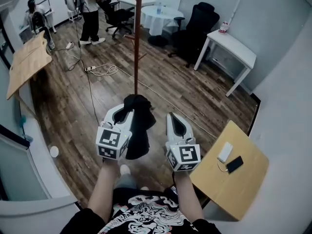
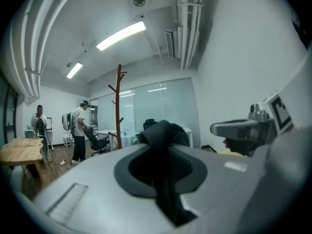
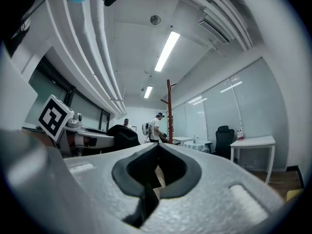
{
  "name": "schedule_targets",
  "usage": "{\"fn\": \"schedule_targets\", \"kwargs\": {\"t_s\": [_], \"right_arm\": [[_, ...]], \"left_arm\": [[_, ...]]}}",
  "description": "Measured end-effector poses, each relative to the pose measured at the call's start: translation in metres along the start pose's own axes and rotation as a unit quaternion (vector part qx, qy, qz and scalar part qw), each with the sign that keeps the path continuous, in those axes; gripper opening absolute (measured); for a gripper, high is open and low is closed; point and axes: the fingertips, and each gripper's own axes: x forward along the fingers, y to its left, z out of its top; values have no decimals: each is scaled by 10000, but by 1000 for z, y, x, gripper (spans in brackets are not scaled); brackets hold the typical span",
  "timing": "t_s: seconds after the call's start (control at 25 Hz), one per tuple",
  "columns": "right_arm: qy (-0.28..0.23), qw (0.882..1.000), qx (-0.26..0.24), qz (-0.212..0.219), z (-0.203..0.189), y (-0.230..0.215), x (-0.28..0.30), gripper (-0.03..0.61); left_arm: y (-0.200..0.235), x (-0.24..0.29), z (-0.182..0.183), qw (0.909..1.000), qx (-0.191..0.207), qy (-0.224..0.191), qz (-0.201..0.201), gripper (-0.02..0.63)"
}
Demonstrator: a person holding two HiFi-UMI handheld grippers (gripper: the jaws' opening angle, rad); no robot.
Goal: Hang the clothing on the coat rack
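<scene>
A black garment (image 1: 139, 130) hangs from my left gripper (image 1: 126, 112), which is shut on it; in the left gripper view the cloth (image 2: 163, 130) is bunched up and pinched between the jaws. The coat rack (image 1: 137, 43), a tall brown wooden pole with short pegs, stands straight ahead on the wood floor, a little beyond both grippers. It also rises at the middle left of the left gripper view (image 2: 118, 106). My right gripper (image 1: 174, 117) is level beside the left one, shut with nothing in it (image 3: 157, 152). From there the coat rack (image 3: 169, 111) stands ahead.
A person (image 1: 89, 13) stands far back left near office chairs (image 1: 117, 14) and a round white table (image 1: 158, 17). A black chair (image 1: 197, 26) and white desk (image 1: 233, 47) sit back right. A wooden table (image 1: 234, 179) with a phone is close on my right. Cables (image 1: 100, 71) cross the floor.
</scene>
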Motion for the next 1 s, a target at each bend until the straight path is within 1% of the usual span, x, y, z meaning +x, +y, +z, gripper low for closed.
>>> {"fn": "schedule_targets", "kwargs": {"t_s": [0.2, 0.4, 0.64, 0.76, 0.88, 1.0], "right_arm": [[100, 9999, 31, 4, -6, -10, -9, -2], [126, 9999, -26, 89, -9, -16, 10, -2], [259, 9993, -92, 242, -15, -19, 63, -2], [247, 9995, -83, 159, -16, -27, 94, -1], [254, 9996, -126, 27, -18, -34, 125, 0], [294, 9995, -60, -65, -23, -43, 157, 0]], "left_arm": [[2, 0, -1, 10000, -67, 7, 55, 20], [9, 14, 1, 9999, -72, -12, 77, 21], [38, 51, 12, 10000, -3, -72, -6, 21], [56, 74, 10, 9999, 10, -25, -122, 21], [79, 95, 15, 9998, 37, -69, -183, 21], [101, 118, 16, 9996, 100, -62, -259, 21]]}}
